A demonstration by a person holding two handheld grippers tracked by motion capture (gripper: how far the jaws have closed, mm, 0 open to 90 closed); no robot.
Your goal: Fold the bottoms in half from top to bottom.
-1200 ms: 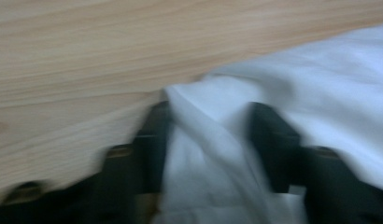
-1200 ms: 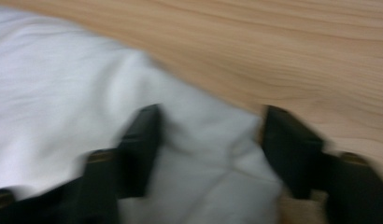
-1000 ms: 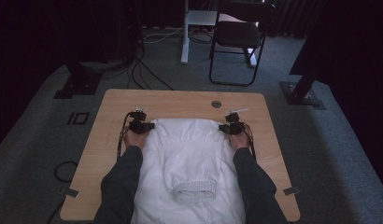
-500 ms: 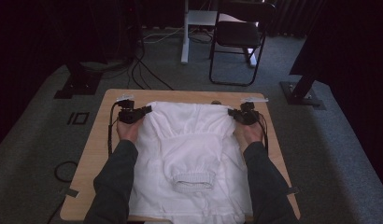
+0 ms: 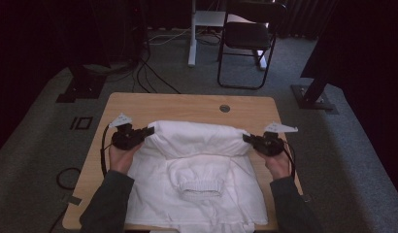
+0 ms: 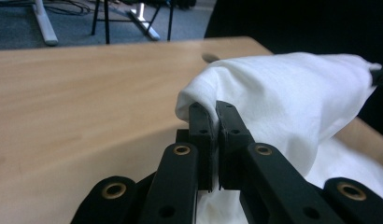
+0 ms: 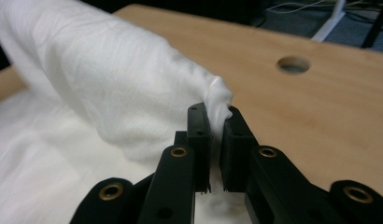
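Now, left gripper (image 5: 149, 130) and right gripper (image 5: 246, 138) clamped on white garment (image 5: 197, 160) (far edge raised), wooden table (image 5: 187, 103)

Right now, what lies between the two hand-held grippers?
In the high view, the lifted fold of the white garment spans from the left hand-held gripper to the right hand-held gripper; each is clamped on one end.

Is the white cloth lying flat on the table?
No. The white cloth is partly lifted: both grippers pinch its far edge, raised off the table.
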